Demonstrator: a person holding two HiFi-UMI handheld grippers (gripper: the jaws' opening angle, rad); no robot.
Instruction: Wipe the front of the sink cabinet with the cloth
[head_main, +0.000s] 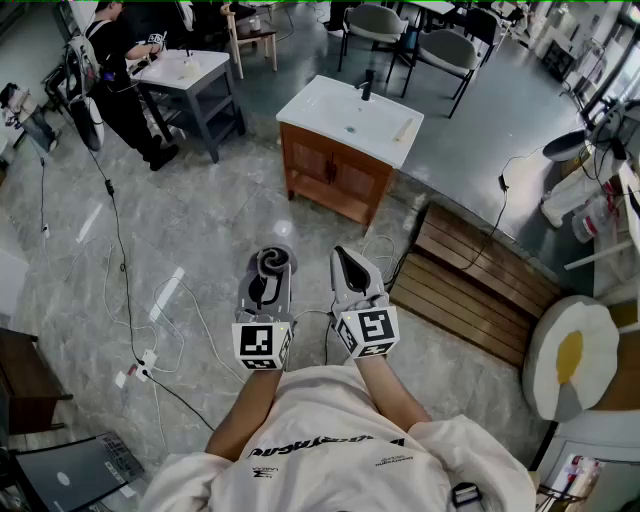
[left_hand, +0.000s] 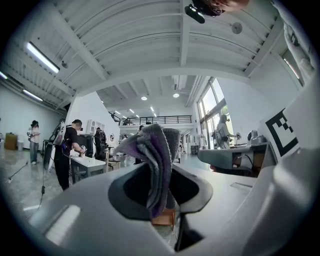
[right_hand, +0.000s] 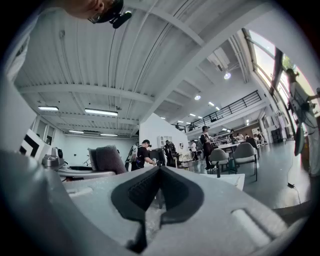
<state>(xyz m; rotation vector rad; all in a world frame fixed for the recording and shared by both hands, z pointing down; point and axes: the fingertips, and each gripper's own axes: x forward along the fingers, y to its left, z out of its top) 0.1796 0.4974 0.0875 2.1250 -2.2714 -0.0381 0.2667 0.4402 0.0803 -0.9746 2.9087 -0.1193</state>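
The sink cabinet, brown wood with a white basin top, stands on the floor well ahead of me, its front facing me. My left gripper is shut on a rolled grey-purple cloth. In the left gripper view the cloth sticks up between the shut jaws of the left gripper, with a bit of the wooden cabinet below it. Held beside the left one, my right gripper has its jaws together and holds nothing. The right gripper looks shut in its own view too, with the cloth off to its left.
A slatted wooden platform lies right of the cabinet. Behind it to the left, a person works at a grey table, and chairs stand at the back. White cables trail over the marble floor at left. An egg-shaped cushion is at right.
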